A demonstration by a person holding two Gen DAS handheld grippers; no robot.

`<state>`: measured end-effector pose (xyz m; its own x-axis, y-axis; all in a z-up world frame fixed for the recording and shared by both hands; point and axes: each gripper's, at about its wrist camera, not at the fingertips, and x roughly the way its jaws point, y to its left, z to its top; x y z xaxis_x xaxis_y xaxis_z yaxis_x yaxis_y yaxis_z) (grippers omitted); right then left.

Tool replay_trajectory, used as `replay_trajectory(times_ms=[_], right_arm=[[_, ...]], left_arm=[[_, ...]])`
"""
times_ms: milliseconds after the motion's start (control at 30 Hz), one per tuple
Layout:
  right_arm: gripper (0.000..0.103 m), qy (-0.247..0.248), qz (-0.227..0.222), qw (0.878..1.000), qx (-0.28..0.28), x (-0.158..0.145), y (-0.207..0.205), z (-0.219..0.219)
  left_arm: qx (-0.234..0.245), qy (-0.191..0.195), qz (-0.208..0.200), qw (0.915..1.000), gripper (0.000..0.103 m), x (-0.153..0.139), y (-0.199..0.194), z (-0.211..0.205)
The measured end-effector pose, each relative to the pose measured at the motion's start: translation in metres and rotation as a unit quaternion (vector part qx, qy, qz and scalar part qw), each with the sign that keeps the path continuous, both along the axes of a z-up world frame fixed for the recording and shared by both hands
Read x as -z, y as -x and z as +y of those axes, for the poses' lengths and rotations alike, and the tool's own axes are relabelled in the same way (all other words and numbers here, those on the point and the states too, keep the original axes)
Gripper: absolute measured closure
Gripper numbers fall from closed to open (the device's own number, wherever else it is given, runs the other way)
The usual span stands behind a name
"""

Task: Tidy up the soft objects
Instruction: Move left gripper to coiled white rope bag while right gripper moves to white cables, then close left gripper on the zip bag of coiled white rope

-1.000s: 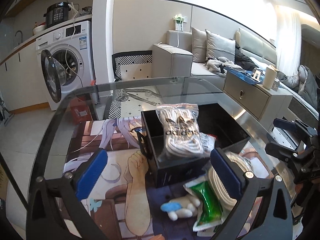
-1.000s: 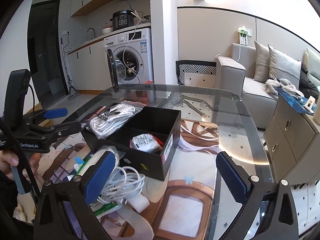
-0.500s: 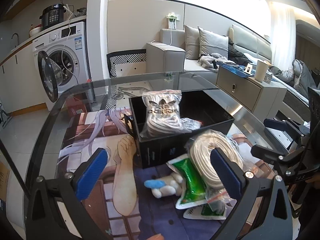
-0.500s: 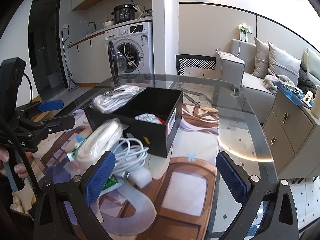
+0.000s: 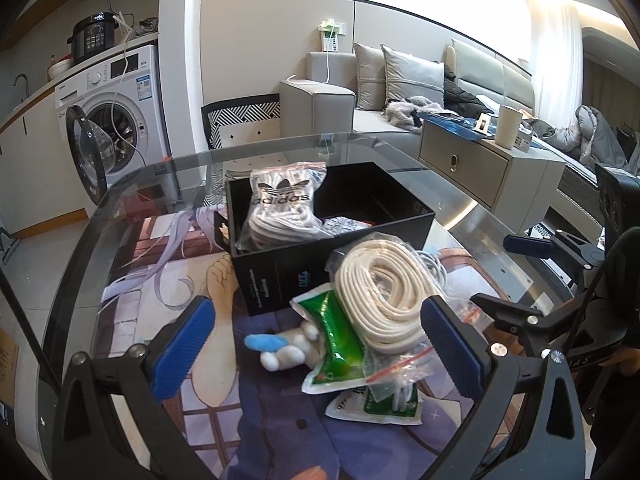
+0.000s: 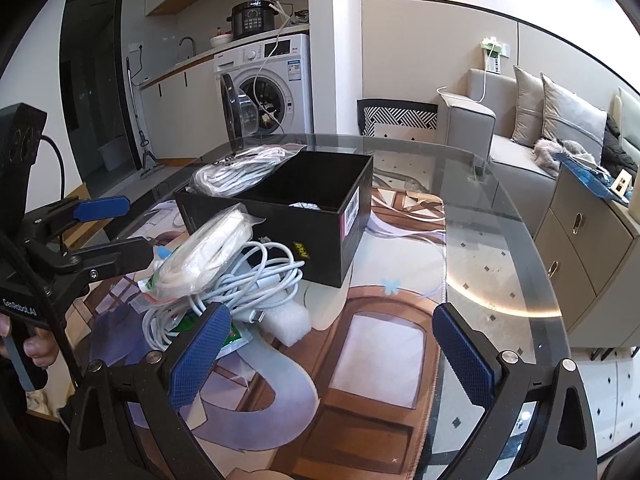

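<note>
One bagged rope coil (image 5: 380, 292) lies tilted, long axis toward the black box (image 5: 320, 240)

Beyond the round glass worktop (image 5: 460, 200), a white washing machine (image 5: 120, 112) stands with its door open under a counter at the far left. A grey sofa (image 5: 340, 96) with cushions lines the pale far wall; bright daylight enters through sheer curtains (image 5: 556, 52) on the right.
</note>
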<state>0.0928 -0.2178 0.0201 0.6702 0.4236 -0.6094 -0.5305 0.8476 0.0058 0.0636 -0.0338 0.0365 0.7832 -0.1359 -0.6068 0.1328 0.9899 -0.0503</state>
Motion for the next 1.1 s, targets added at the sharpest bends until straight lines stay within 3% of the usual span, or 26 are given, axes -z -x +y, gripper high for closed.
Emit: replay_trajectory(times_ms=[767, 867, 1033, 1100], right_arm=[[0.001, 0.035, 0.000, 0.999, -0.033, 0.009, 0.010, 0.008], [0.001, 0.036, 0.000, 0.999, -0.032, 0.009, 0.010, 0.008], [0.001, 0.034, 0.003, 0.999, -0.031, 0.010, 0.008, 0.006], [0.001, 0.034, 0.003, 0.999, -0.031, 0.010, 0.007, 0.006]], left_arm=[[0.032, 0.038, 0.049, 0.9975, 0.000, 0.004, -0.032, -0.017], [0.036, 0.047, 0.060, 0.9964, 0.003, 0.008, -0.038, -0.019], [0.053, 0.054, 0.075, 0.9943, 0.021, 0.014, -0.043, -0.024], [0.055, 0.050, 0.075, 0.9944, 0.022, 0.016, -0.043, -0.025]])
